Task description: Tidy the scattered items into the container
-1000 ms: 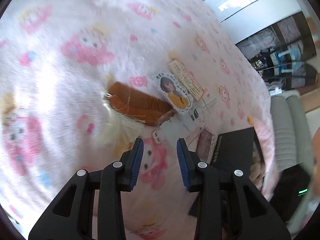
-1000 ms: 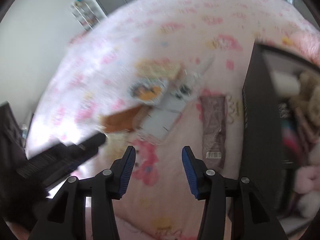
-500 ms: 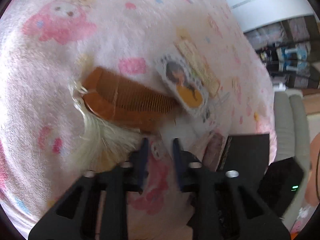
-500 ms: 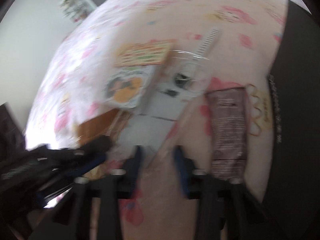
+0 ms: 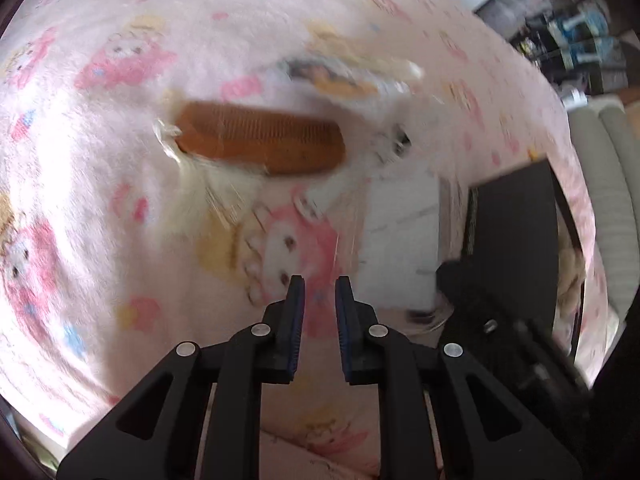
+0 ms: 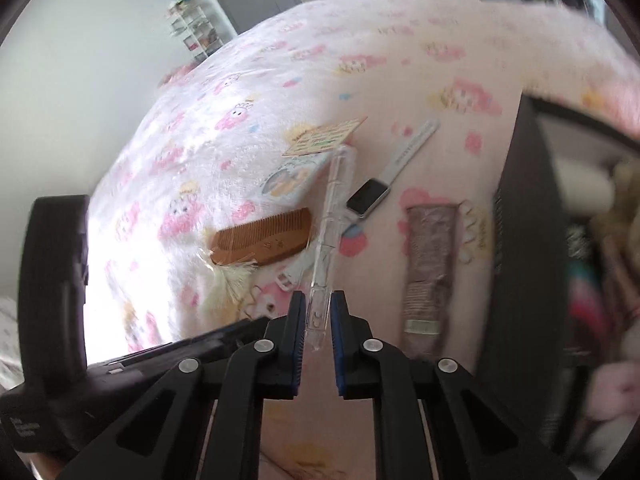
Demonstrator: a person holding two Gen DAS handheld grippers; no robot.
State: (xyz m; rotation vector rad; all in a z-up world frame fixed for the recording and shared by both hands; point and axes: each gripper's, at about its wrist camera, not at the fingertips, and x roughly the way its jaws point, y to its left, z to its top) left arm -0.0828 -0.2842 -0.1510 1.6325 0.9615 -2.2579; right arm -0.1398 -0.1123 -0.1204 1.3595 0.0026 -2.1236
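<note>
We find the right tongs (image 6: 317, 322) pinching the near end of a clear case (image 6: 330, 236), a long transparent plastic piece seen edge-on that runs straight ahead from the blue pads. The left tongs (image 5: 319, 300) are nearly pressed together, a narrow gap between the pads, and hold nothing; they hover over the pink bed (image 5: 100, 220).

In our judgement the step in hand is carrying the case to the box (image 6: 520, 216), the dark open container to the right of the right tongs, already holding soft toys. To do it well, we advise keeping the grip firm, since thin smooth plastic can pivot or slip, and lifting the far end clear of the box wall before release.

Ahead and left of the right tongs lie a comb (image 6: 262, 238) with a pale tassel, a watch (image 6: 370, 196) just right of the case, a brown pouch (image 6: 430, 264) beside the box, and two cards (image 6: 308, 156) further ahead. All remain outside the box.
</note>
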